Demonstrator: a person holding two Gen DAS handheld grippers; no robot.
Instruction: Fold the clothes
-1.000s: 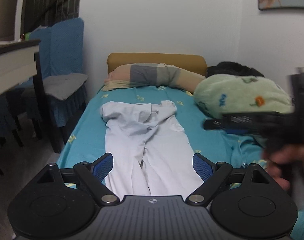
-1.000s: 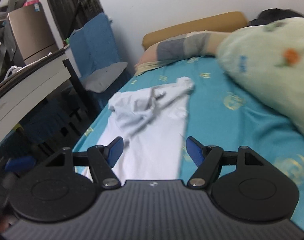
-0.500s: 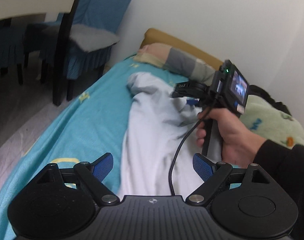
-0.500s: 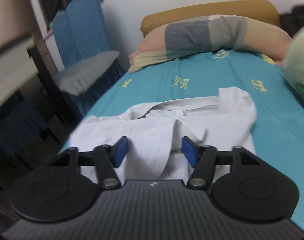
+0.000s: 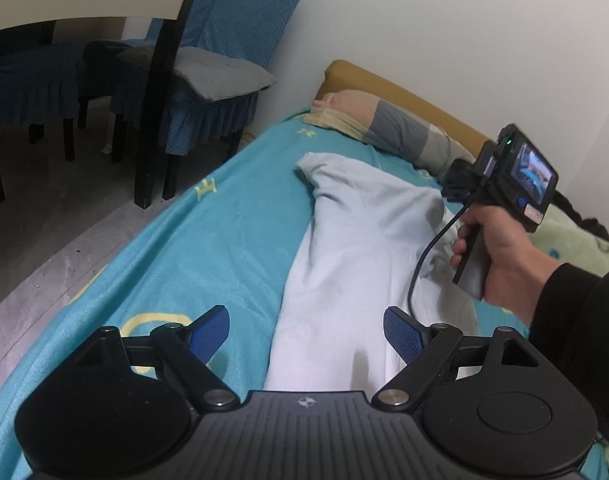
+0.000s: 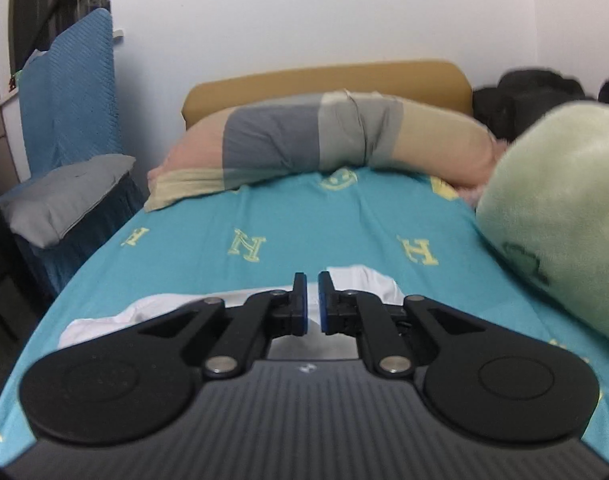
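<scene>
While your left gripper point(image 5: 306, 330) hangs wide open over the bed point(image 5: 208, 240), the white garment point(image 5: 356, 248) lies along the sheet. Your right gripper point(image 6: 312, 304) is nearly closed at the garment's top edge, but its own body hides whether any cloth's actually pinched.

Trousers point(image 5: 344, 248) pale smooth cloth; sheet point(image 5: 208, 248) matt cloth; blanket point(image 6: 556, 216) seemingly fleecy.

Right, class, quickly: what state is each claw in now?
Left claw: open, holding nothing, over the trousers.
Right claw: nearly closed at the trousers' top edge; grip on cloth cannot be told.
</scene>
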